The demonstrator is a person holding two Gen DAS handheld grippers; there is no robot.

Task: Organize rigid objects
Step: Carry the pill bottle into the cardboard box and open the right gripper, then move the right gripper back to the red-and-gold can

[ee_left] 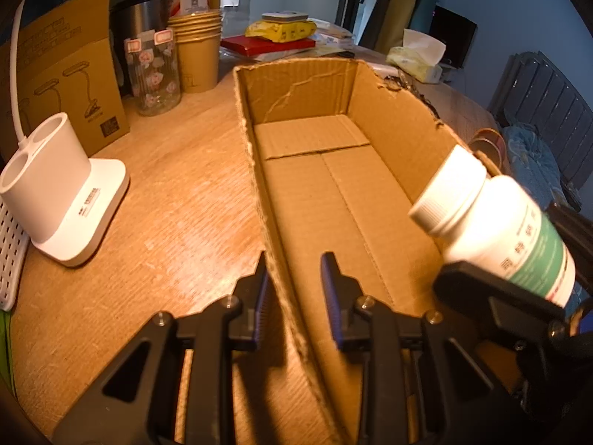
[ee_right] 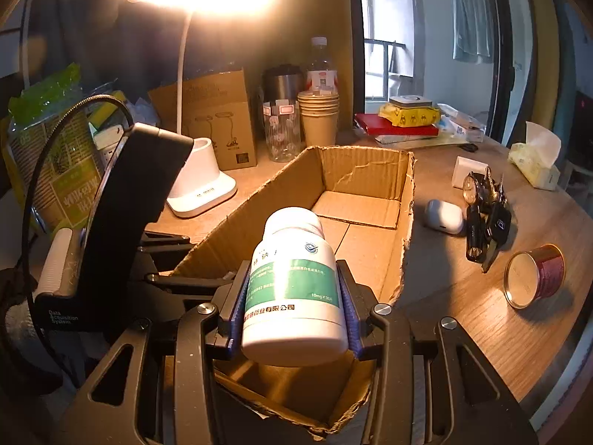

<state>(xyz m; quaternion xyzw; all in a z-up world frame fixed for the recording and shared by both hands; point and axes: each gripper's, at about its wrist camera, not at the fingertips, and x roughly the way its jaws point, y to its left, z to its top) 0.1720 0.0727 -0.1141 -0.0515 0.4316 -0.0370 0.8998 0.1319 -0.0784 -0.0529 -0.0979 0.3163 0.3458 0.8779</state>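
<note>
Wooden desk (ee_left: 166, 185) carries an open cardboard box (ee_left: 326, 193); the left gripper (ee_left: 294, 289) straddles its near-left wall, fingers barely apart, one each side. From the right wrist, the right gripper (ee_right: 294, 296) clamps a white pill bottle (ee_right: 294, 278) above that box's near end.

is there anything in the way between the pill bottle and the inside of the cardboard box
Nothing visible. The pill bottle, clamped in the right gripper, hangs over the open cardboard box, whose floor is bare. The left gripper straddles the box's left wall at the near end, to one side of the bottle.
</note>
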